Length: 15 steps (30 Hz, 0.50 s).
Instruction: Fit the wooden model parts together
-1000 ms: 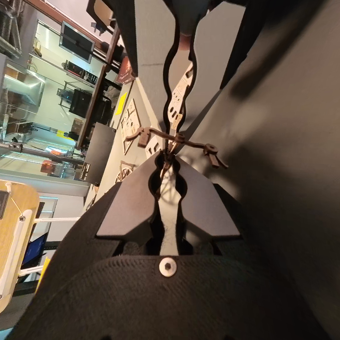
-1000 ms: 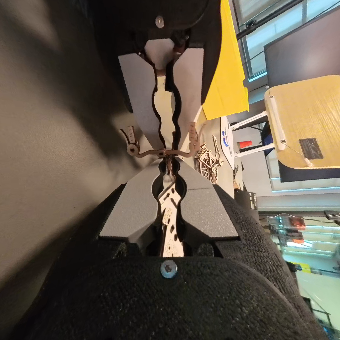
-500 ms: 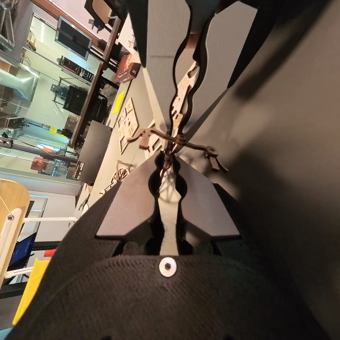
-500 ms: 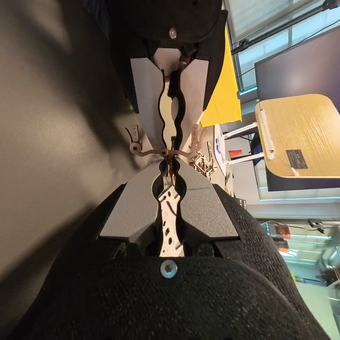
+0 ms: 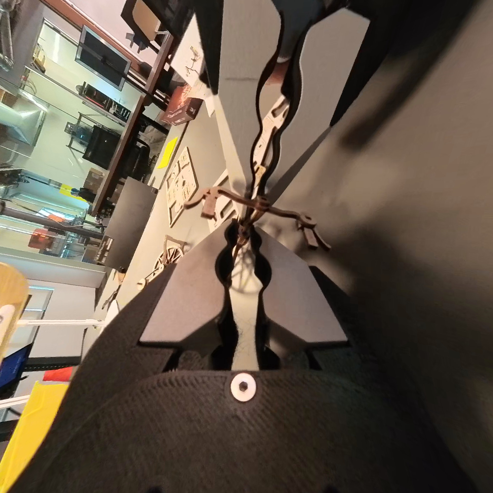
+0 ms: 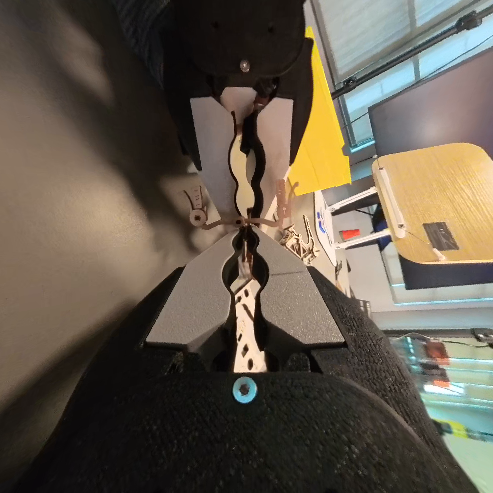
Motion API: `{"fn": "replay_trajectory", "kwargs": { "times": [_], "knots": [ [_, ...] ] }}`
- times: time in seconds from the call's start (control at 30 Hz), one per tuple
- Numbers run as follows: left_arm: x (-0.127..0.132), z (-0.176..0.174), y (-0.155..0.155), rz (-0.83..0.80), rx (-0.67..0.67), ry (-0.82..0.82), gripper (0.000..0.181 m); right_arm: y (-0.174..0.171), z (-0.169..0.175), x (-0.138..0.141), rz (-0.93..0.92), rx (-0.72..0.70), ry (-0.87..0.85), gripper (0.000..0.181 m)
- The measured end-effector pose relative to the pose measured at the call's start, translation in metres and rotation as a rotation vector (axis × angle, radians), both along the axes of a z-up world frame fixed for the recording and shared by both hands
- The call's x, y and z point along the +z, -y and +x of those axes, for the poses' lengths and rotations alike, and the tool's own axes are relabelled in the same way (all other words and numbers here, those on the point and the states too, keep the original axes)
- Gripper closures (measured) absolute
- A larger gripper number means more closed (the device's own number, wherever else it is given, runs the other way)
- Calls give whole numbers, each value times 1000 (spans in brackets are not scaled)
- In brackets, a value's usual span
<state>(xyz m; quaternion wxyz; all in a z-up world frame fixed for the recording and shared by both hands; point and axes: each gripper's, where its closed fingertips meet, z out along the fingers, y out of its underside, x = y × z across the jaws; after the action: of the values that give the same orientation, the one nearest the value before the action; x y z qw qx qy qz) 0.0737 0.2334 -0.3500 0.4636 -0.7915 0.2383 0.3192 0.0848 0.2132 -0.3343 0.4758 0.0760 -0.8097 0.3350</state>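
left wrist view: handlebar part (image 5: 256, 204) crosswise

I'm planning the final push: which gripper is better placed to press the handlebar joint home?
Right, marginally: the right gripper pinches the stem directly behind the handlebar; the left gripper braces opposite.

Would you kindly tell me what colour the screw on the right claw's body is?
Light blue screw, clearest in the right wrist view.
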Motion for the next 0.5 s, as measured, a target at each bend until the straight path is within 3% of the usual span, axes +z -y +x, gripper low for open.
{"fn": "replay_trajectory", "kwargs": {
  "times": [0.27,0.5],
  "knots": [
    [12,-4,0,73,15,20,173,-10,-5,27,-274,-17,93,181],
    [44,-11,7,266,33,112,173,-10,4,59,-699,124,479,181]
  ]
}}
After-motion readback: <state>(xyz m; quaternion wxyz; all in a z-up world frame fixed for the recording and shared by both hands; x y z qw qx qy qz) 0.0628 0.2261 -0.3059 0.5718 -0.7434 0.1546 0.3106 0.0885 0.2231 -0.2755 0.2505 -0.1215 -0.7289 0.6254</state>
